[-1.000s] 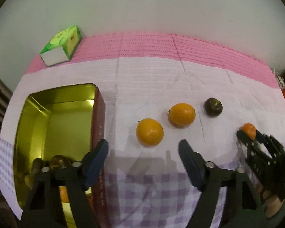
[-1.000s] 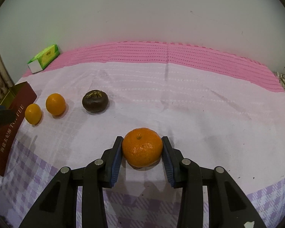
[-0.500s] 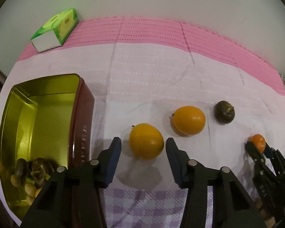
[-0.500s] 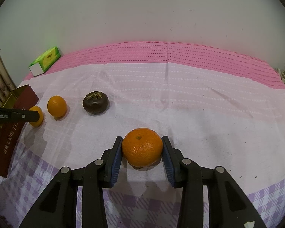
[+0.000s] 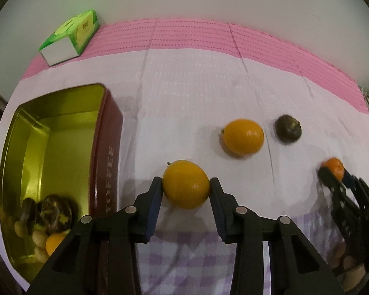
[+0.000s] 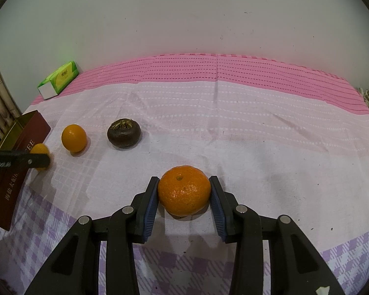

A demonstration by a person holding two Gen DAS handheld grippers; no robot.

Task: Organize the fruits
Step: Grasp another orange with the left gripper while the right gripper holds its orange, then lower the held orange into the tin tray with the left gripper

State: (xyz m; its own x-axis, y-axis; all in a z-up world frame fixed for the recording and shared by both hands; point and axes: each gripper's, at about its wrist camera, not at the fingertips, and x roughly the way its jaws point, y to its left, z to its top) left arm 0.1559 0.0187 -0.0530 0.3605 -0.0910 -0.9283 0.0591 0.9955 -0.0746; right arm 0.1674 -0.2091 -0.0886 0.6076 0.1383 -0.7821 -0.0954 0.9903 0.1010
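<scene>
On the cloth (image 6: 233, 127), a row of fruit: orange (image 5: 186, 184) nearest the tin (image 5: 109, 147), just right of its side wall, between the left gripper (image 5: 186, 186) pads. Second orange (image 5: 243, 136) behind and to the right; mangosteen (image 5: 288, 128) just right of that. Further right and nearer, a mandarin (image 6: 184, 190) between the right gripper (image 6: 184, 191) pads — well apart from the rest. Box (image 5: 70, 36) at the far left corner, behind the tin. In the tin's near end, several fruits heaped together — perhaps mangosteens among them, blurred.
</scene>
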